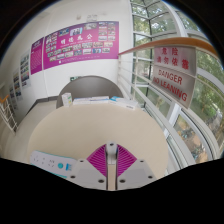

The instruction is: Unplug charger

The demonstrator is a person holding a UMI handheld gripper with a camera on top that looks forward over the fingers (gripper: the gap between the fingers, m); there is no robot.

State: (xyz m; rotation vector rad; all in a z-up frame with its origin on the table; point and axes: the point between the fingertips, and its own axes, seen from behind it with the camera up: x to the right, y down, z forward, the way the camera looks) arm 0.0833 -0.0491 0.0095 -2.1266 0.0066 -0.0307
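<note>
My gripper (pixel 111 152) hovers over a round beige table (pixel 60 130). Its magenta pads (pixel 98 160) stand close together, with only a thin slit between them. A small grey-white piece, apparently the charger (pixel 110 147), is pinched at the fingertips; most of it is hidden by the fingers. A white power strip (pixel 50 160) with blue markings lies on the table to the left of the fingers, apart from them. I cannot see any cable.
Beyond the table stands a grey and white seat or cabinet (pixel 88 92). Pink posters (pixel 75 45) cover the far wall. Tall windows with a red danger sign (pixel 172 75) run along the right.
</note>
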